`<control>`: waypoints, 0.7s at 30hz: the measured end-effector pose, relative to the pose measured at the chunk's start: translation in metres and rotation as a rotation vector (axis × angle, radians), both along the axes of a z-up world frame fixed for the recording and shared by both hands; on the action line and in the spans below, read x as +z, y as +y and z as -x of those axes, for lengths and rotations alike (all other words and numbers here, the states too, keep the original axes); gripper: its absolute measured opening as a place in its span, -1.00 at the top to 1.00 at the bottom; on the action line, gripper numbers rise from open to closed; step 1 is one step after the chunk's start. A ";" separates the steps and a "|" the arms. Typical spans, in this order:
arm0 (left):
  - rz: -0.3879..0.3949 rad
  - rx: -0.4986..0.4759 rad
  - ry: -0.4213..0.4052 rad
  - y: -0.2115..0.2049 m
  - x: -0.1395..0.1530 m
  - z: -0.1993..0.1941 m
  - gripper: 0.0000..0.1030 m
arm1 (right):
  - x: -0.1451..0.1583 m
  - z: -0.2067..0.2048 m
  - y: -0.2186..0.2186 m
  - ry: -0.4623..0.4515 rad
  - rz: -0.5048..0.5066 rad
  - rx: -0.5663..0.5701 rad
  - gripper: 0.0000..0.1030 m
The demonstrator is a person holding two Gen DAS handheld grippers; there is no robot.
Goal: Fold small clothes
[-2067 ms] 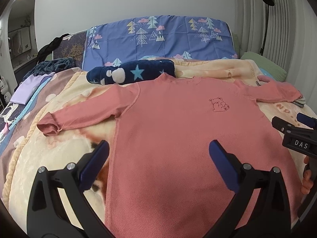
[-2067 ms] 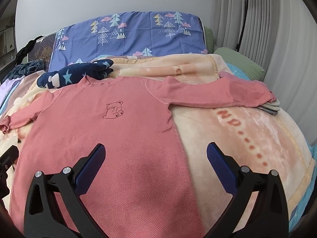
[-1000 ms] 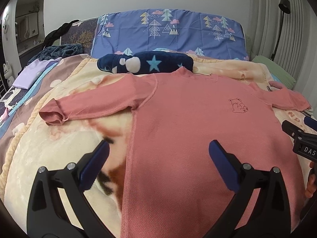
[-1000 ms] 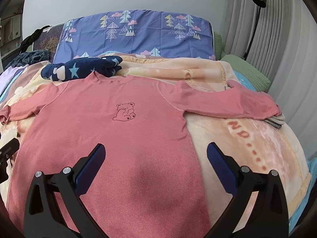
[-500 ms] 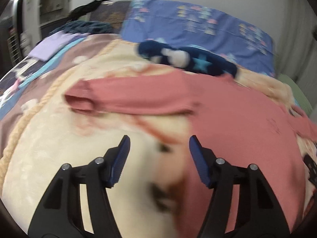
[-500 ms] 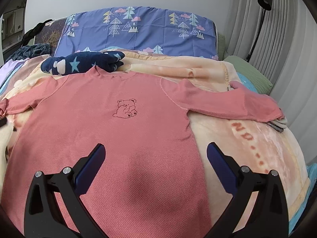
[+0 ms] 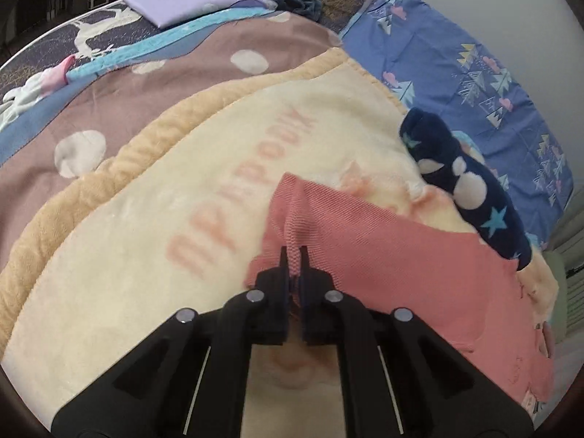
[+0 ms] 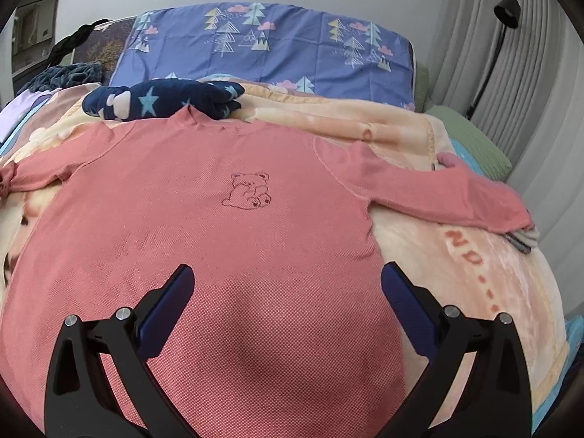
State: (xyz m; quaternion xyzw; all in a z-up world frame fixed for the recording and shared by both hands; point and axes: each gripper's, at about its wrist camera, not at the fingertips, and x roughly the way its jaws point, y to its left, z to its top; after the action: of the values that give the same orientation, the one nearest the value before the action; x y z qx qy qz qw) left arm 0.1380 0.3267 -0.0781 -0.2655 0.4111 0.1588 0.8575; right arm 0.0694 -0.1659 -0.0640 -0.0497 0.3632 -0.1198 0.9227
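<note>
Spread over the bed, a cream blanket (image 8: 456, 273) carries the pink top (image 8: 219, 237), lying flat and face up with both sleeves stretched out to the sides. At the far left, the left gripper (image 7: 294, 255) has just been closing and now pinches the cuff of the left sleeve (image 7: 328, 226), a ridge of fabric bunched between its fingers. Further right, the right gripper (image 8: 288, 288) hovers over the hem with its fingers spread wide, holding nothing. No fold is made yet (the body shows no crease); I judge the first sleeve fold is only starting, with the other sleeve (image 8: 438, 189) and body left.
</note>
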 end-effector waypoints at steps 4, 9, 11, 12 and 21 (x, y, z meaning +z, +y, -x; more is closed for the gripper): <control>-0.043 -0.150 -0.080 -0.051 0.053 -0.011 0.93 | -0.002 -0.003 -0.008 0.001 -0.008 -0.014 -0.97; -0.100 -0.421 -0.148 -0.165 0.113 -0.031 0.93 | -0.001 -0.004 -0.020 -0.010 -0.071 0.001 -0.97; -0.125 -0.528 -0.162 -0.217 0.128 -0.039 0.92 | 0.001 -0.002 -0.024 -0.020 -0.100 0.026 -0.97; -0.141 -0.589 -0.169 -0.249 0.134 -0.045 0.92 | 0.003 -0.001 -0.027 -0.027 -0.113 0.040 -0.97; -0.183 -0.965 -0.114 -0.444 0.105 -0.079 0.68 | 0.007 0.013 -0.070 -0.075 -0.195 0.024 -0.97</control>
State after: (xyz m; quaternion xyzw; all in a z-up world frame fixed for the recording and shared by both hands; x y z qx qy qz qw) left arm 0.2173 -0.1170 0.0270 0.0232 0.4241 -0.2355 0.8742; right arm 0.0569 -0.2359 -0.0572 0.0404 0.3378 -0.0747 0.9374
